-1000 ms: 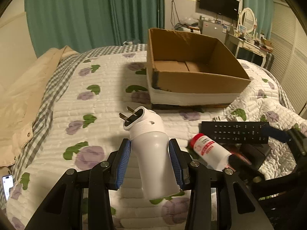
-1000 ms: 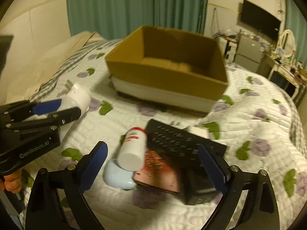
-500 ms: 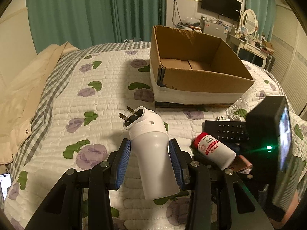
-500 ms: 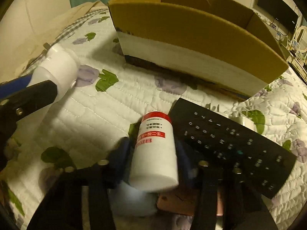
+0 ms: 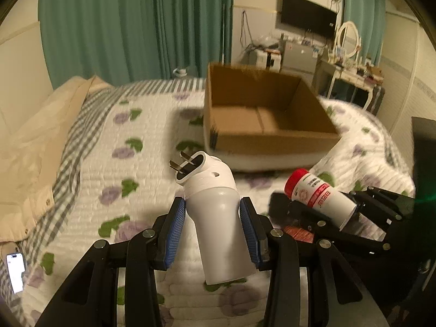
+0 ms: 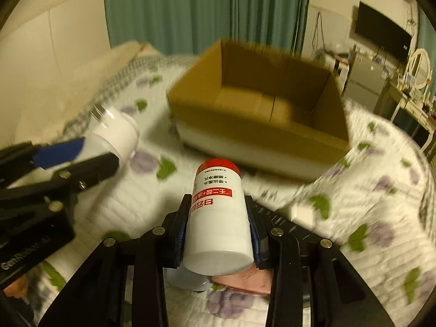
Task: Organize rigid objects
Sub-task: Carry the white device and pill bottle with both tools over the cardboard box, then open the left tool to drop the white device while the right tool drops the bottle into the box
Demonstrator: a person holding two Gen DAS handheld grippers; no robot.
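Observation:
My left gripper point(image 5: 215, 211) is shut on a white plug adapter point(image 5: 209, 179), whose two metal prongs point up and left, above the floral quilt. In the right wrist view the right gripper point(image 6: 218, 204) is shut on a white bottle point(image 6: 218, 231) with a red cap and red label, held off the quilt with the cap pointing away. The same bottle point(image 5: 318, 193) shows at the right of the left wrist view. An open, empty cardboard box point(image 5: 272, 136) stands on the bed beyond both grippers; the box point(image 6: 245, 133) is blurred in the right wrist view.
Under the right gripper lie a black remote point(image 6: 283, 218), a pale blue object point(image 6: 185, 280) and a pink item point(image 6: 245, 280). A phone point(image 5: 16, 272) lies at the bed's left edge beside a beige garment point(image 5: 32, 147). A dresser point(image 5: 351, 73) stands beyond the bed.
My right gripper came down over the bottle, closed on it and lifted it off the quilt. The left gripper rose a little with the adapter still held.

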